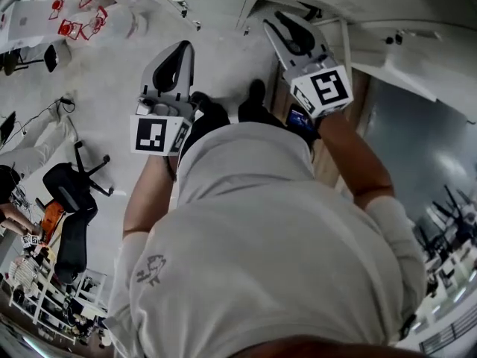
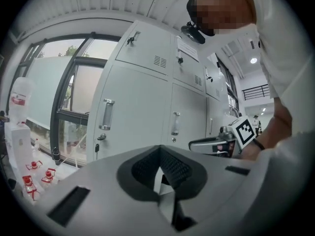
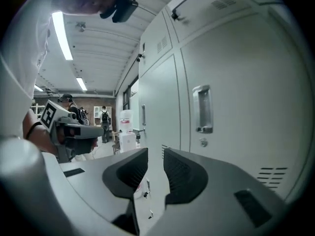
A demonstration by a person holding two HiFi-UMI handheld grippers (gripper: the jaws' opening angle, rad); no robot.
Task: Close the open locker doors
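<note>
A row of grey lockers [image 2: 147, 107] stands in front of me, and every door I see lies flush, each with a handle [image 2: 106, 114]. The right gripper view has one locker door [image 3: 236, 122] close at the right, its handle [image 3: 202, 109] facing me. My left gripper [image 2: 160, 151] points at the lockers with its pads touching at the tips and nothing in them. My right gripper [image 3: 155, 154] is open, with only a narrow empty gap between its pads. In the head view both the left gripper [image 1: 181, 47] and the right gripper [image 1: 279, 17] are held out ahead of my torso.
A water dispenser [image 2: 19, 132] stands by the window left of the lockers, with red-topped items [image 2: 29, 181] on the floor beside it. A black office chair [image 1: 71, 192] is at my left. People [image 3: 104, 117] stand far down the hall.
</note>
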